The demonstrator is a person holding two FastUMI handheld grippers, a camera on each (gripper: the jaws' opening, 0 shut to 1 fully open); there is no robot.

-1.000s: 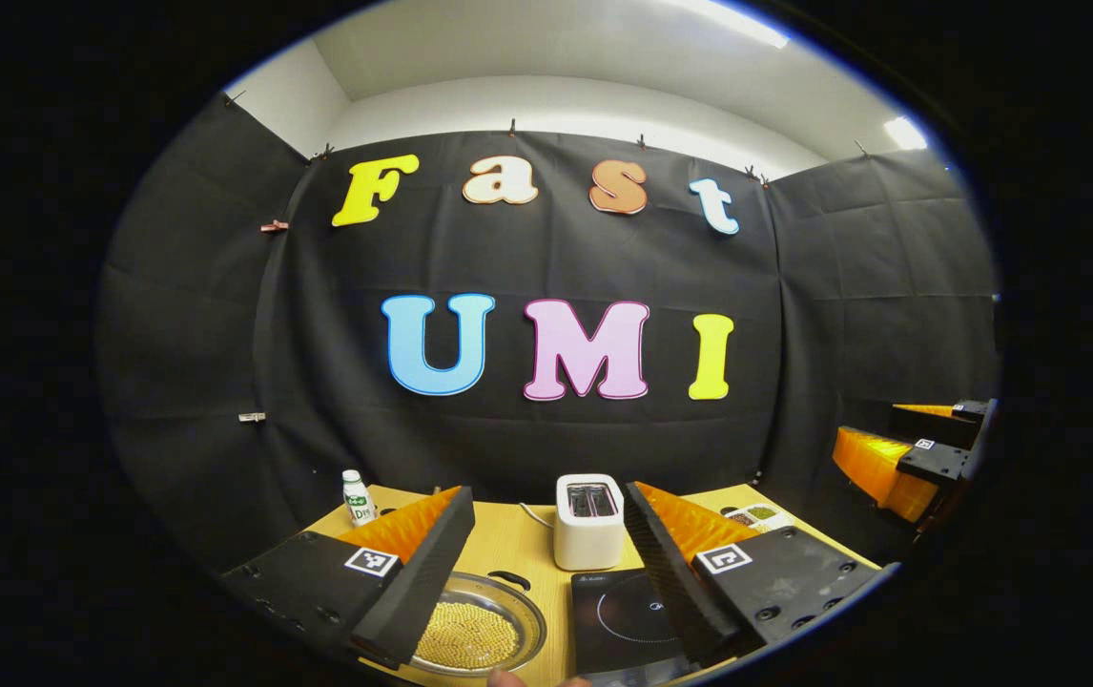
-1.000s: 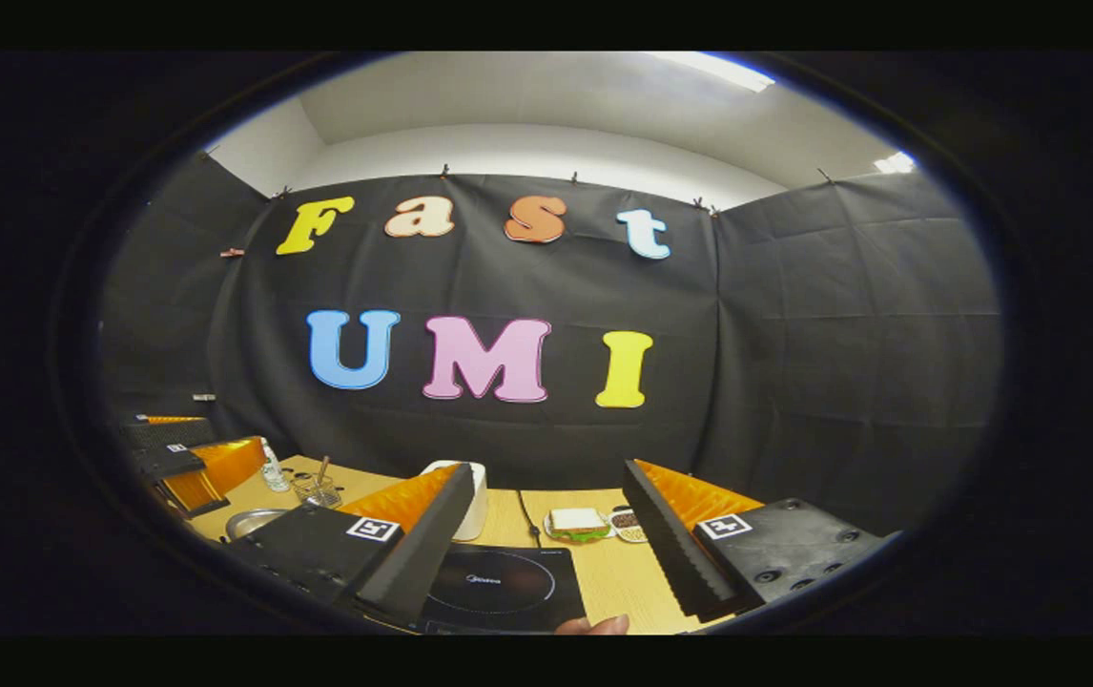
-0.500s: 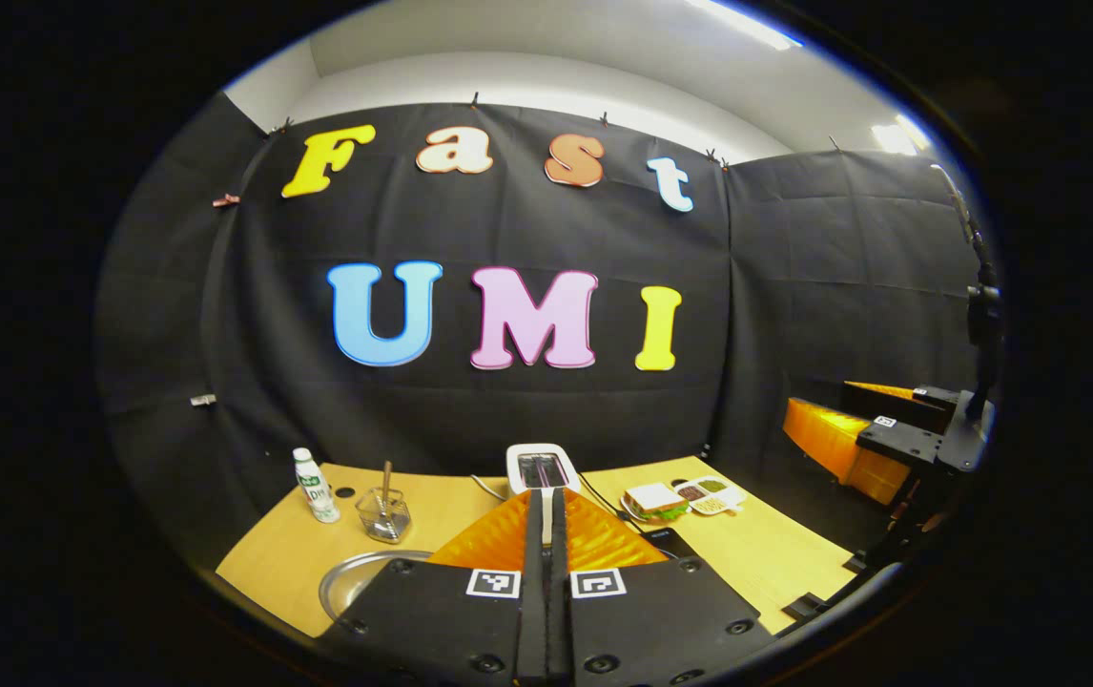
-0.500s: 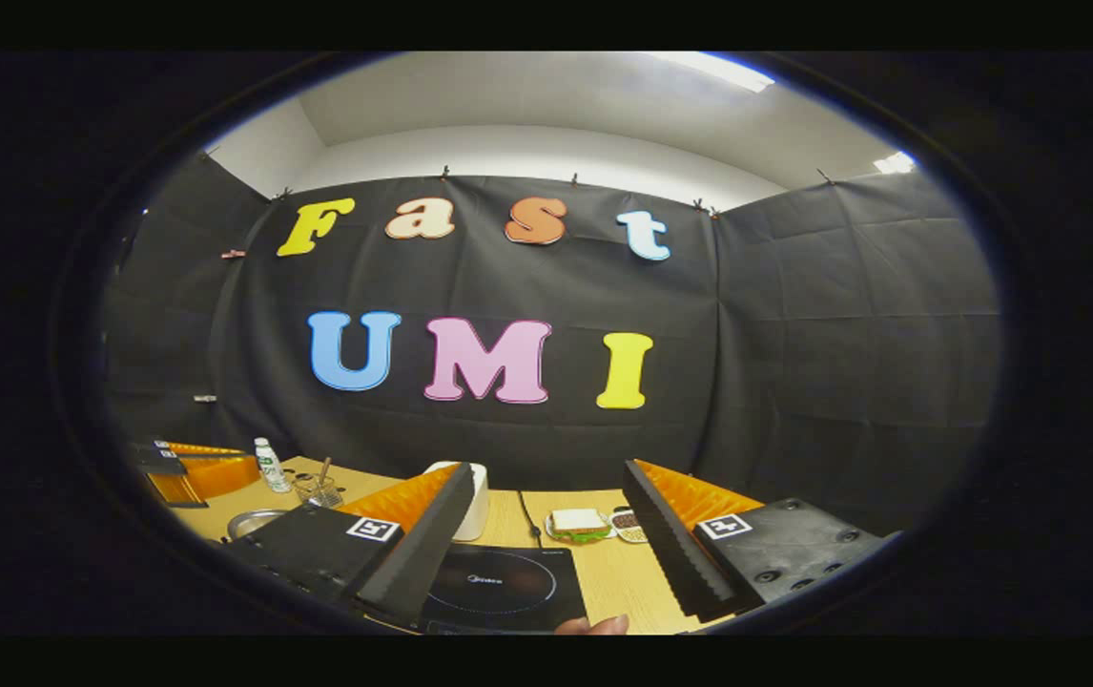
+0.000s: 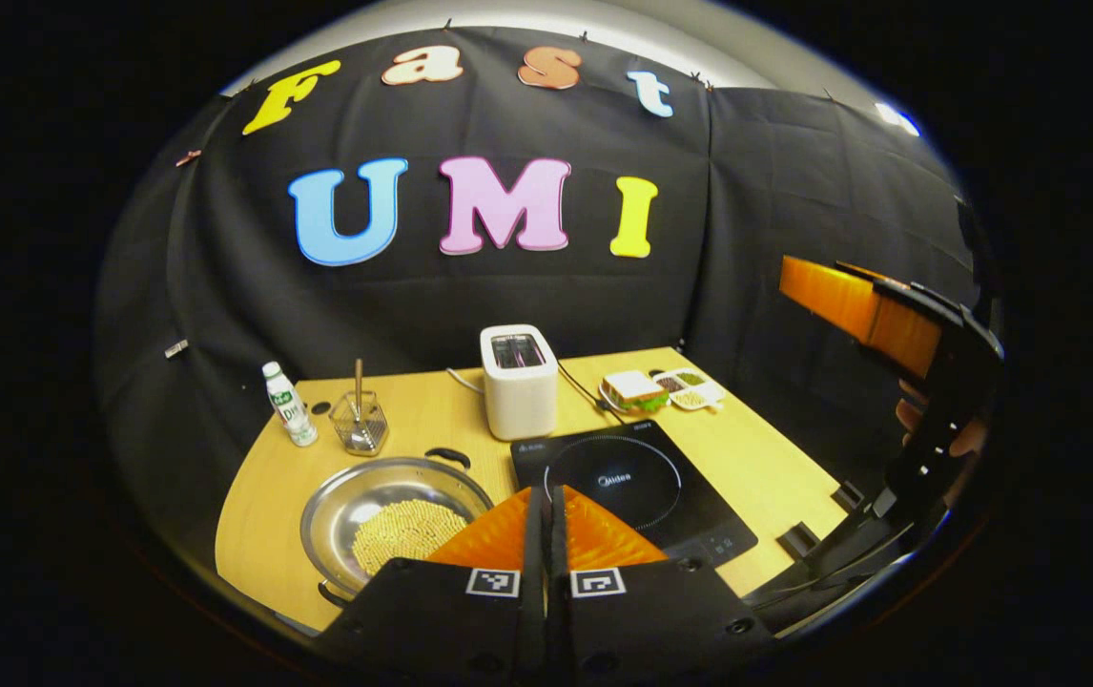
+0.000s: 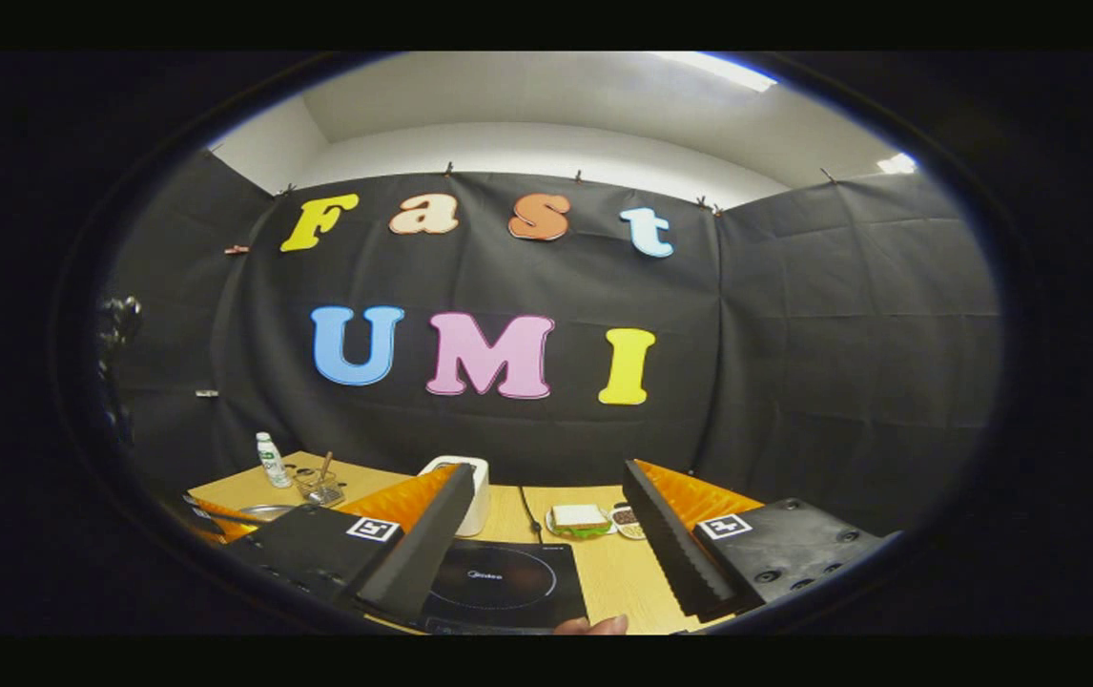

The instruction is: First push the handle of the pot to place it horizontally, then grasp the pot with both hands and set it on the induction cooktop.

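**Pot lies ahead-left of the closed left gripper**

In the left gripper view the left gripper (image 5: 546, 515) is seen with its fingers pressed together, nothing between them. The pot (image 5: 394, 515) sits on the table (image 5: 756, 458) just left of the fingertips, its far handle (image 5: 448, 456) toward the toaster (image 5: 518, 382). The cooktop (image 5: 628, 487) lies beside it to the right. The right gripper (image 6: 546, 534) is held wide apart above the cooktop. The left is judged nearer for the push.

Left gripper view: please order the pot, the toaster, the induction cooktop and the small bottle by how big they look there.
1. induction cooktop
2. pot, close to the cooktop in apparent size, so that order is unsure
3. toaster
4. small bottle
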